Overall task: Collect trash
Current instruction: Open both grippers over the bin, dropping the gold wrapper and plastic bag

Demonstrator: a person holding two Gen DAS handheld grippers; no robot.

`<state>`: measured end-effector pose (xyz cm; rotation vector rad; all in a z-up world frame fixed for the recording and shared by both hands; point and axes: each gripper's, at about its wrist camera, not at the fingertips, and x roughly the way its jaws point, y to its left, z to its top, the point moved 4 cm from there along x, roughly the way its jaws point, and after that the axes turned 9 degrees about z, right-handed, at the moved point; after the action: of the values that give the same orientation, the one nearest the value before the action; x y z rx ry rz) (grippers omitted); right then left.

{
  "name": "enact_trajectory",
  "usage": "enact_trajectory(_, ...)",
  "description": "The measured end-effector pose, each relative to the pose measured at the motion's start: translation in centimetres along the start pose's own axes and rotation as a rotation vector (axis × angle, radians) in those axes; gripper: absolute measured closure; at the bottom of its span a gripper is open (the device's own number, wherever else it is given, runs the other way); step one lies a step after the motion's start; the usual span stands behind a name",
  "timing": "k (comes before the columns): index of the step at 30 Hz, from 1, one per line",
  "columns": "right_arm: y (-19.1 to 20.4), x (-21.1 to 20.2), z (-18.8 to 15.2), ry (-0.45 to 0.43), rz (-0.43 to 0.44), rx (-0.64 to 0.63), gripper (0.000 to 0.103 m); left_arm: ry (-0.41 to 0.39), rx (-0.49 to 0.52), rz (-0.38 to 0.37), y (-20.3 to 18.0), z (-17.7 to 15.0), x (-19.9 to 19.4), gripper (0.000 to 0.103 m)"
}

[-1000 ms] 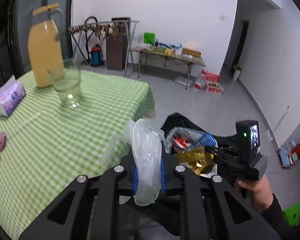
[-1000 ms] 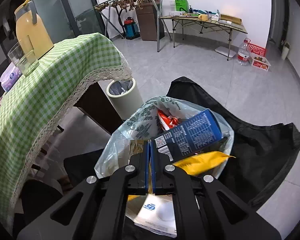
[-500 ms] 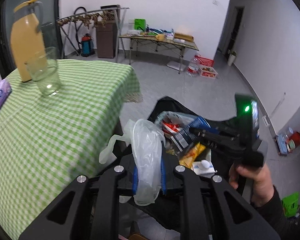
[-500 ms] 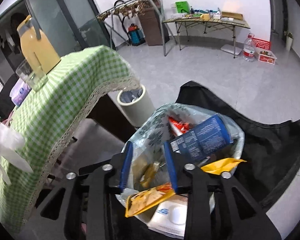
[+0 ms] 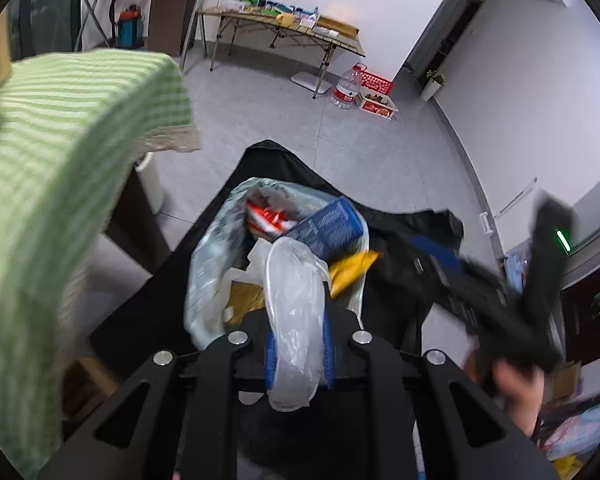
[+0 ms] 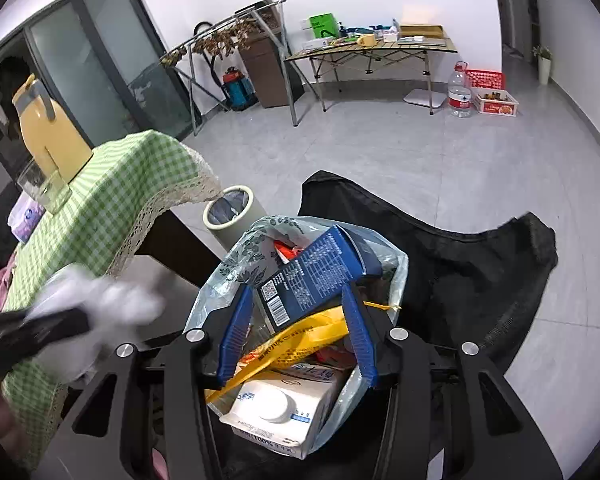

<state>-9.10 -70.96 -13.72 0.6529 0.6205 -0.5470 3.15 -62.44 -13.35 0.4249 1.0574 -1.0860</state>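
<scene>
Right wrist view, right gripper (image 6: 296, 332) with jaws just opened over translucent patterned trash bag (image 6: 236, 264) holding blue carton (image 6: 320, 268), yellow wrapper (image 6: 300, 340), white milk carton (image 6: 276, 412), left wrist view alone showing left gripper (image 5: 298, 352) clenched on crumpled clear plastic bag (image 5: 292, 300) above it.

Crumpled clear plastic bag (image 5: 296, 320), lower centre of left wrist view, pinched upright between blue fingers (image 5: 270, 364); top billows above them; translucent printed trash bag (image 6: 236, 256), mouth open, centre frame, on black fabric; inside it a tilted blue carton (image 6: 320, 272), yellow wrapper (image 6: 300, 340), white capped carton (image 6: 276, 416) lowest.
</scene>
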Motion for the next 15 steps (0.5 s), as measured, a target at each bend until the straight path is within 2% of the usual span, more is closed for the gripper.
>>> enact_trajectory(3,-0.9,-0.4,-0.2,-0.008,-0.002,0.019,0.058,0.071,-0.068,-0.044,-0.3,1.3,4.0,0.087)
enact_trajectory(5,-1.7,-0.6,-0.3,-0.014,-0.002,0.036,0.057,0.122,-0.07,-0.048,-0.6,1.5,6.7,0.087)
enact_trajectory(7,-2.6,-0.9,-0.4,-0.021,-0.002,0.058,0.057,0.11,-0.041,-0.007,-0.6,1.7,8.4,0.087)
enact_trajectory(9,-3.3,-1.0,-0.7,-0.023,0.003,0.077,0.057,0.111,-0.058,0.039,0.1,1.9,10.5,0.087)
enact_trajectory(15,-4.2,-0.3,-1.8,-0.002,0.01,0.1,0.057,0.255,-0.174,0.098,2.6,1.8,17.2,0.089)
